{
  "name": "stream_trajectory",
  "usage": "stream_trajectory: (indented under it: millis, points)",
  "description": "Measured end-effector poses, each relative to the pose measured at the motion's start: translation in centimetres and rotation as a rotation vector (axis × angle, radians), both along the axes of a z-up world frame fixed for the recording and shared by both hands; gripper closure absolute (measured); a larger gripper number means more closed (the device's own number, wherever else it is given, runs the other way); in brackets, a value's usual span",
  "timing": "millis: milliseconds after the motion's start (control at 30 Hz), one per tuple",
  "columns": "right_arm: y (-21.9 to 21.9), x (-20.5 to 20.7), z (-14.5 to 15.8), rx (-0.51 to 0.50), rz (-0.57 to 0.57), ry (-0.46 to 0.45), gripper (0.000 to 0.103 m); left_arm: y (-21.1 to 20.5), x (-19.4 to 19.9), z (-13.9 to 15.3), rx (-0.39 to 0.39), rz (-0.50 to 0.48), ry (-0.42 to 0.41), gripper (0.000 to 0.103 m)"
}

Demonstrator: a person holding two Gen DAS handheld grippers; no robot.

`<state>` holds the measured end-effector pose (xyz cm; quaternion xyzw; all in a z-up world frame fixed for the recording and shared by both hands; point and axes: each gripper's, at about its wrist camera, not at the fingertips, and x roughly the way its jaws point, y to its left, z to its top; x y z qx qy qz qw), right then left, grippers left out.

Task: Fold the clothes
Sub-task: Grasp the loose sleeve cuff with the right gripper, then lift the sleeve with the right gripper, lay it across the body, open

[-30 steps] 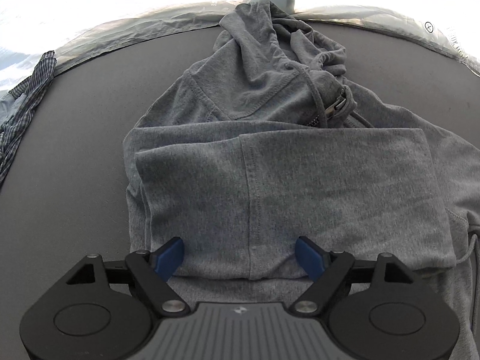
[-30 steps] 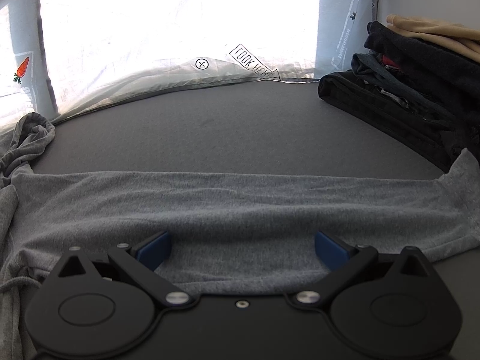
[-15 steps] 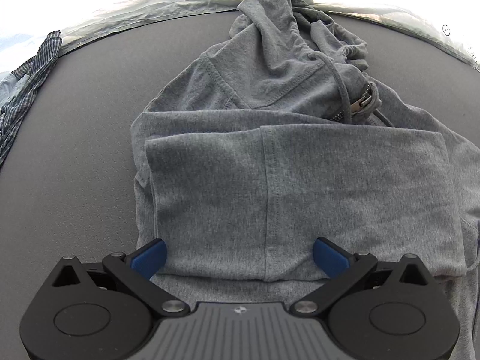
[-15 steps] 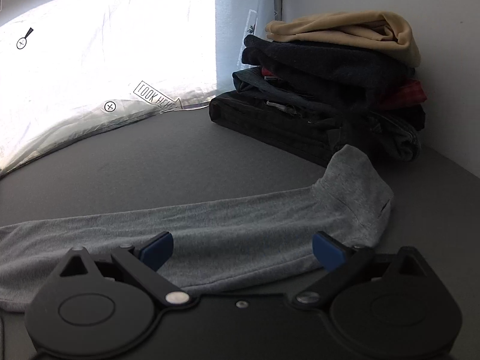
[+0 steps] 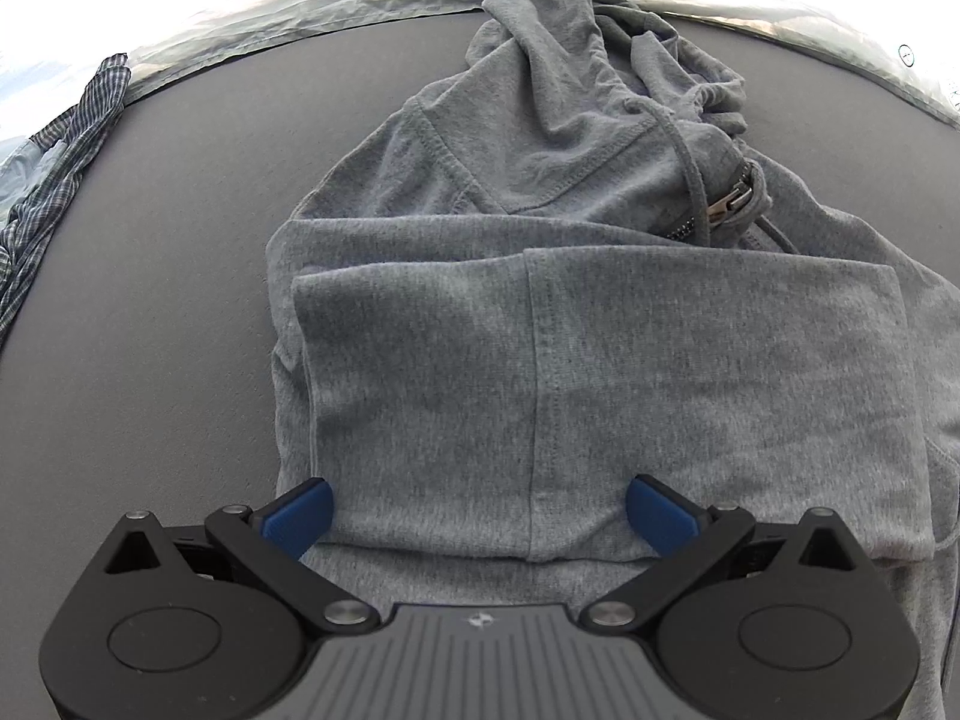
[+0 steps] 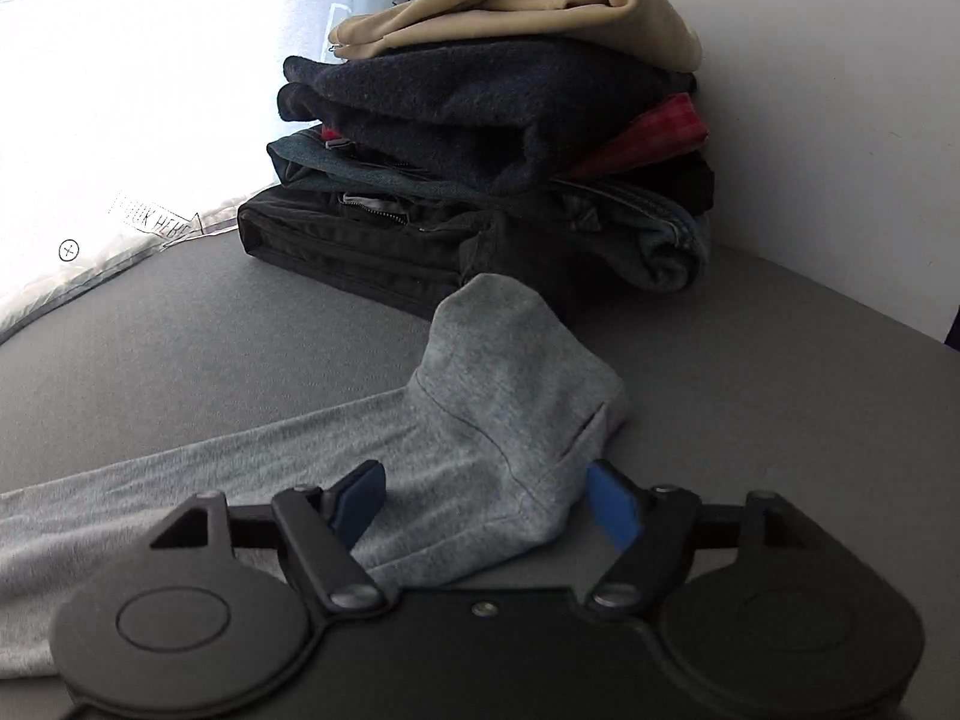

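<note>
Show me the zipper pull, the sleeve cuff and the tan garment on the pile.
zipper pull (image 5: 733, 199), left wrist view, metal tab
sleeve cuff (image 6: 510, 348), right wrist view, raised end
tan garment (image 6: 540, 12), right wrist view, top fold

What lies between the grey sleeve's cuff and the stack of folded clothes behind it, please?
Only bare grey tabletop shows beside where the sleeve cuff overlaps the stack of folded clothes in the right wrist view; whether they touch is unclear.

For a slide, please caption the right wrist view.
Right gripper closing around grey sleeve cuff, folded stack behind.
</note>
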<state>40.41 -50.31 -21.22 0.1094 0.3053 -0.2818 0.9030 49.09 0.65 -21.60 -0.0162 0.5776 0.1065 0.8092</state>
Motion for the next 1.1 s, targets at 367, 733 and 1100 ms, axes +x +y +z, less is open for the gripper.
stream_trajectory:
  millis: [367,733,1100]
  points:
    - [-1.6,0.1,1.1,0.087,-0.044,0.004,0.091,0.0,-0.3,0.0,-0.014,0.000,-0.010,0.000]
    - [2.0,-0.7,4.8,0.439,0.102,-0.231,0.092,0.6,-1.9,-0.1,-0.024,-0.029,-0.084,0.000]
    - [13.5,1.2,6.2,1.037,0.329,-0.393,0.092,1.3,-1.8,-0.2,-0.041,-0.067,-0.092,0.000]
